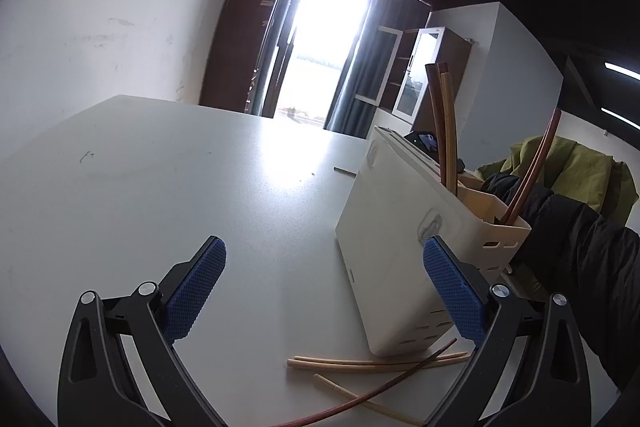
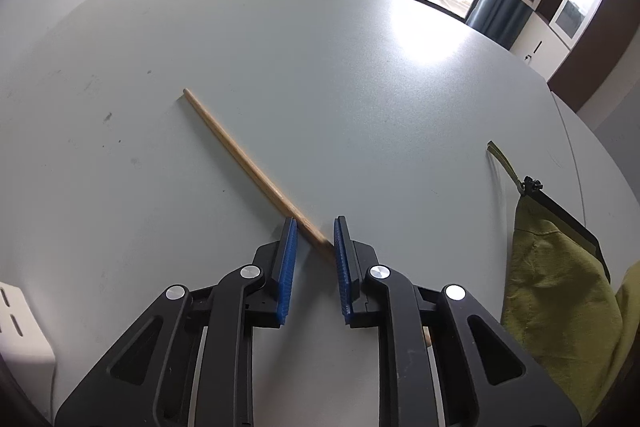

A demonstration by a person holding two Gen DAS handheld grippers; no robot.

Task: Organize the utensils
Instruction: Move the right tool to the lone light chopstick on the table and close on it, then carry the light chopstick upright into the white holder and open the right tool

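Observation:
A cream utensil holder stands on the grey table, with several brown and tan chopsticks upright in it. Loose tan chopsticks and a red-brown one lie in front of it. My left gripper is wide open and holds nothing; its right finger is close to the holder's side. In the right wrist view a light wooden chopstick lies diagonally on the table. Its near end runs between the narrowly spaced pads of my right gripper, with table showing on either side of it.
A person's black sleeve reaches in beside the holder on the right. An olive-green cloth bag with a strap rests at the table's right edge. One corner of the cream holder shows at the lower left. A wall and a bright window lie beyond.

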